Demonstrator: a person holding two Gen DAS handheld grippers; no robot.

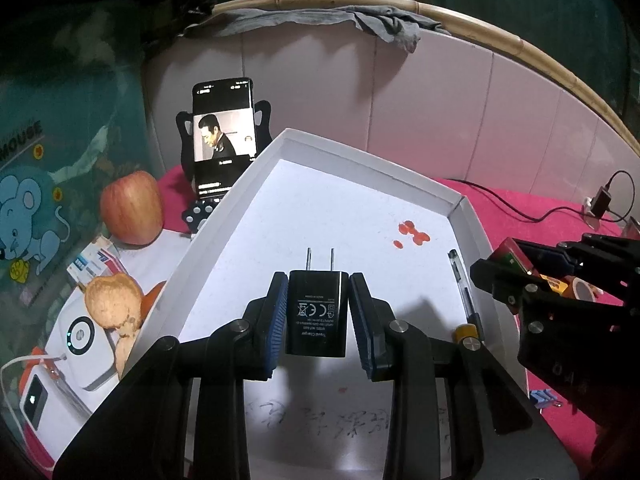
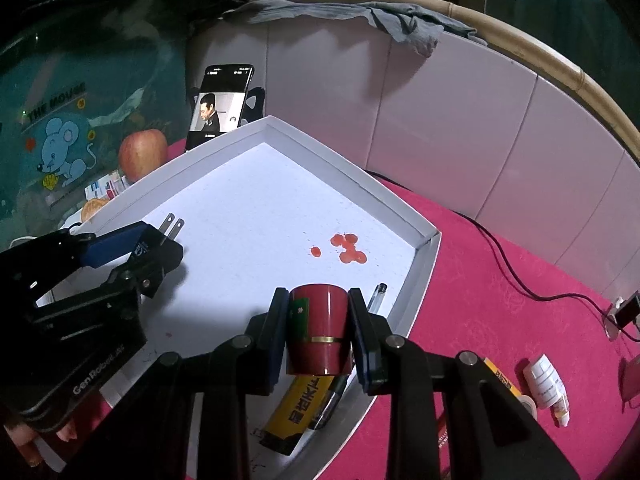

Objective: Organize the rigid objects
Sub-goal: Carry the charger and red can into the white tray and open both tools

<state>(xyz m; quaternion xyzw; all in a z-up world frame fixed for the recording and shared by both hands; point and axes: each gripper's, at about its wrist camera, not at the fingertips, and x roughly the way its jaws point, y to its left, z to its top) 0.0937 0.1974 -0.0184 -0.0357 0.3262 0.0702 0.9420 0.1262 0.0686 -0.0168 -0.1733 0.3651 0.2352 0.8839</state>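
My left gripper (image 1: 318, 312) is shut on a black travel charger (image 1: 318, 316), prongs pointing forward, held over the white tray (image 1: 256, 168). The left gripper also shows in the right wrist view (image 2: 160, 252) with the charger's prongs (image 2: 172, 228) sticking out. My right gripper (image 2: 318, 332) is shut on a dark red cylindrical container (image 2: 320, 328) with a gold band, above the tray's (image 2: 424, 268) right corner. The right gripper shows in the left wrist view (image 1: 532, 280). A pen (image 1: 462, 284) and a yellow battery (image 2: 304, 408) lie in the tray.
A phone on a stand (image 1: 222, 128), an apple (image 1: 132, 208), a power bank (image 1: 84, 340) and peel (image 1: 114, 306) sit left of the tray. A small white bottle (image 2: 546, 384), a cable and a plug (image 2: 626, 312) lie on the pink cloth (image 2: 480, 300) at right. Red stains (image 2: 348, 248) mark the tray floor.
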